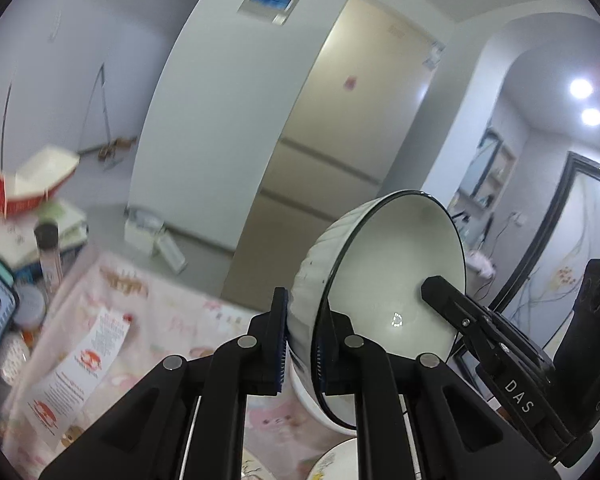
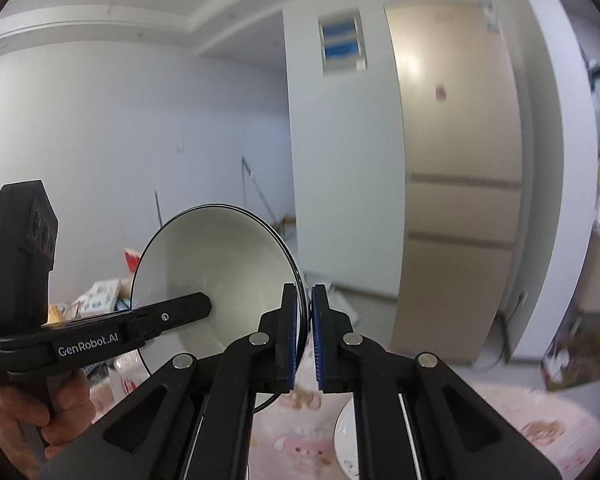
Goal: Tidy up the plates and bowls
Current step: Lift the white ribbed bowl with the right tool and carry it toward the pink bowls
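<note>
Left tongs (image 1: 302, 340) are clamped on the wall of a white bowl (image 1: 388, 272), held tilted above the pink-clothed bench (image 1: 172, 312); right tongs (image 2: 305, 334) are clamped on its rim at 3 o'clock.

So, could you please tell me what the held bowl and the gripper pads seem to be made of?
The bowl looks like glazed ceramic: glossy white inside with a sharp highlight, a thin dark rim, and a ribbed outer wall. The blue pads look like ridged rubber or soft plastic, matte; which one is unclear.
</note>
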A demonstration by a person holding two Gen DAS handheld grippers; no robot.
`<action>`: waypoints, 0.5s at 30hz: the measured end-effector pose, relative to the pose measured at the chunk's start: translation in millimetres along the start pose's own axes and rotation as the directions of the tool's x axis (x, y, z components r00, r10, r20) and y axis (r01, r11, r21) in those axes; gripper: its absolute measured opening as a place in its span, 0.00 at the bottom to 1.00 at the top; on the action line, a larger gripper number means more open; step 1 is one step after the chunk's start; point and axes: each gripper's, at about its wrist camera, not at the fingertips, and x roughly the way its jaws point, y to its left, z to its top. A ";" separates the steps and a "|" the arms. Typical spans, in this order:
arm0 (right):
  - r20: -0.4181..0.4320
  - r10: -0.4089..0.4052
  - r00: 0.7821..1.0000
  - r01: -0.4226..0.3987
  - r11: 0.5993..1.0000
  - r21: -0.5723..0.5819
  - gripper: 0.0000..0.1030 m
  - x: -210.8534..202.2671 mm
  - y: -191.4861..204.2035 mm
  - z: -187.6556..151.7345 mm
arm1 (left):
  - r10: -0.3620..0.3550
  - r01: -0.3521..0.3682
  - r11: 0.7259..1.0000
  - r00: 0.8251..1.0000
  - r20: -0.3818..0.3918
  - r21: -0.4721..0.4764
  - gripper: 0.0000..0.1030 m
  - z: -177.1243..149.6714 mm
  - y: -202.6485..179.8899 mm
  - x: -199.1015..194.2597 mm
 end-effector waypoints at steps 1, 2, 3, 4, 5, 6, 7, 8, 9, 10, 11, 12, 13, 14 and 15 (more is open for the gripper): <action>0.019 -0.005 1.000 0.006 1.000 -0.012 0.07 -7.0 3.9 5.7 | -0.009 0.009 1.000 1.000 0.020 0.005 0.12 4.4 -5.7 -8.2; 0.039 -0.009 0.999 0.010 1.000 -0.024 0.07 -16.1 7.9 11.8 | -0.021 0.020 1.000 0.999 0.042 0.016 0.12 7.9 -11.7 -18.3; 0.051 -0.014 0.999 0.016 0.999 -0.038 0.06 -23.1 11.4 16.2 | -0.026 0.025 0.999 0.998 0.054 0.025 0.12 11.5 -16.0 -22.9; 0.057 -0.023 0.998 0.026 0.998 -0.054 0.06 -29.6 14.9 19.9 | -0.032 0.030 0.999 0.997 0.069 0.037 0.12 13.4 -21.5 -29.3; 0.058 -0.033 0.998 0.037 0.997 -0.071 0.06 -36.9 16.2 22.2 | -0.038 0.034 0.998 0.996 0.081 0.049 0.12 14.7 -26.9 -34.9; 0.058 -0.043 0.997 0.048 0.995 -0.089 0.06 -44.6 15.2 24.0 | -0.046 0.040 0.997 0.995 0.090 0.066 0.12 15.5 -34.3 -40.0; 0.063 -0.056 0.996 0.062 0.993 -0.102 0.07 -51.9 15.0 25.4 | -0.056 0.049 0.996 0.994 0.094 0.078 0.12 15.6 -39.5 -43.1; 0.069 -0.073 0.995 0.081 0.990 -0.112 0.07 -59.5 13.7 26.1 | -0.072 0.063 0.994 0.993 0.098 0.090 0.12 13.9 -48.1 -45.5; 0.074 -0.097 0.993 0.105 0.987 -0.122 0.07 -67.4 12.7 26.5 | -0.082 0.072 0.992 0.992 0.098 0.100 0.12 11.9 -54.9 -47.8; 0.080 -0.121 0.989 0.131 0.983 -0.129 0.07 -76.0 8.8 26.1 | -0.098 0.087 0.989 0.991 0.091 0.118 0.12 8.3 -64.5 -47.4; 0.082 -0.145 0.986 0.155 0.979 -0.131 0.07 -84.0 5.1 25.1 | -0.112 0.100 0.986 0.990 0.083 0.130 0.12 4.6 -73.5 -47.1; 0.079 -0.164 0.983 0.173 0.976 -0.134 0.07 -91.0 -1.0 22.8 | -0.122 0.110 0.984 0.990 0.077 0.138 0.12 1.4 -82.2 -47.5; 0.072 -0.182 0.981 0.191 0.972 -0.135 0.07 -97.8 -6.8 20.1 | -0.131 0.120 0.982 0.989 0.069 0.149 0.12 -2.7 -91.8 -47.2; 0.066 -0.196 0.978 0.204 0.970 -0.132 0.06 -104.1 -14.3 17.9 | -0.139 0.127 0.979 0.988 0.067 0.158 0.12 -7.6 -101.8 -47.0; 0.059 -0.208 0.976 0.214 0.969 -0.126 0.07 -111.3 -19.1 15.1 | -0.145 0.133 0.978 0.987 0.069 0.159 0.12 -12.6 -110.0 -48.8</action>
